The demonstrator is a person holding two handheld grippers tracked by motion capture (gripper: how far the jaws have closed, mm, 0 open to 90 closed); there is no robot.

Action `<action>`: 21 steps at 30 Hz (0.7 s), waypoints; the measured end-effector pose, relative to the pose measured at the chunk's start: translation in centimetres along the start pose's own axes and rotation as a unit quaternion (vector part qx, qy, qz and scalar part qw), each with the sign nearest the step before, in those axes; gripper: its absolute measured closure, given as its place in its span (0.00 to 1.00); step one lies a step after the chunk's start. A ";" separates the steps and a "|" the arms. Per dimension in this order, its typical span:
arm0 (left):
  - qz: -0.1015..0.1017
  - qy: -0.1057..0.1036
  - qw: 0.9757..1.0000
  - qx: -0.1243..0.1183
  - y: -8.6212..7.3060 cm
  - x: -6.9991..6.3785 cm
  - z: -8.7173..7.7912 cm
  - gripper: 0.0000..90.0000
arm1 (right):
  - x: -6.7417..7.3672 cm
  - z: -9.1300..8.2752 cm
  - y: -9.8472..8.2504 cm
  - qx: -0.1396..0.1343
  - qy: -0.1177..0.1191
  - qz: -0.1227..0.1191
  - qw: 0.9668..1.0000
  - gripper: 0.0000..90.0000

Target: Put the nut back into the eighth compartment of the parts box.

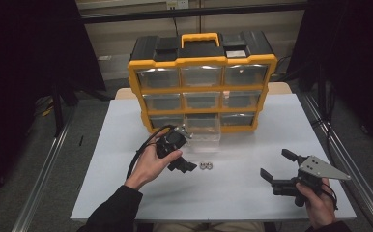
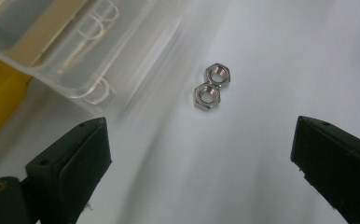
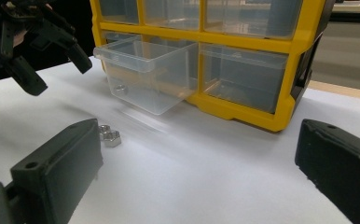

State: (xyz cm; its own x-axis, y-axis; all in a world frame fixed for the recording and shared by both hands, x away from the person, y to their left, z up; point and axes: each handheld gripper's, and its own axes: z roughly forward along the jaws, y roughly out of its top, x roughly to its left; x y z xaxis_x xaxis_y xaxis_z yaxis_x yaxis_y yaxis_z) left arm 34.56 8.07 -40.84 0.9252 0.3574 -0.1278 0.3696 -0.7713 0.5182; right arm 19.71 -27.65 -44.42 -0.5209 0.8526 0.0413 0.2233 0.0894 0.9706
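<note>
Just two nuts lie below the left claw.

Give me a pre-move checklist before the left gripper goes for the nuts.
1. Left gripper open: ok, jaws wide apart.
2. Nuts in front of it, between the jaws' line: ok.
3. Nuts separate for a single pick: not ok, the two touch.
4. Drawer pulled out to receive: ok.
5. Right gripper clear of the nuts: ok, open, off to the side.
6. Drawer contents: cannot tell, one small piece shows through the wall.
</note>
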 end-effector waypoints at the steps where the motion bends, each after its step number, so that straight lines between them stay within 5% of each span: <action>1: -0.002 -0.002 1.000 0.001 0.0 -0.1 0.2 0.05 | 0.0 0.0 0.0 0.000 0.000 0.000 1.000 0.01; 4: -0.002 -0.011 1.000 0.003 -0.1 -0.3 0.6 0.05 | 0.0 0.0 0.0 -0.001 0.000 -0.001 1.000 0.01; 5: 0.019 -0.014 1.000 0.016 0.0 -0.2 0.6 0.05 | 0.0 0.0 0.0 -0.001 0.000 0.000 1.000 0.01; 7: 0.006 -0.020 1.000 0.007 0.1 -0.6 1.0 0.05 | 0.0 0.0 0.0 -0.001 0.000 0.000 1.000 0.01; 8: 0.027 -0.021 0.999 0.022 0.1 -0.4 1.0 0.05 | 0.0 0.0 0.0 -0.001 0.000 0.000 1.000 0.01; 10: 0.030 -0.024 0.999 0.025 0.2 -0.7 1.4 0.05 | 0.0 0.0 0.0 -0.001 0.001 0.000 1.000 0.01; 21: 0.032 -0.037 0.998 0.042 0.9 -1.3 3.1 0.05 | 0.0 0.0 0.0 0.000 0.002 0.000 1.000 0.01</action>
State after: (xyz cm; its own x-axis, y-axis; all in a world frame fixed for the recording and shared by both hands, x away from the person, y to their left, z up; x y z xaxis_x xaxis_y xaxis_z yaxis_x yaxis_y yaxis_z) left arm 33.91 5.29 -42.82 0.9497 0.2691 -0.1602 0.3130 -0.8342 0.4541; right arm 19.71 -27.62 -44.40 -0.5233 0.8511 0.0427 0.2240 0.0891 0.9705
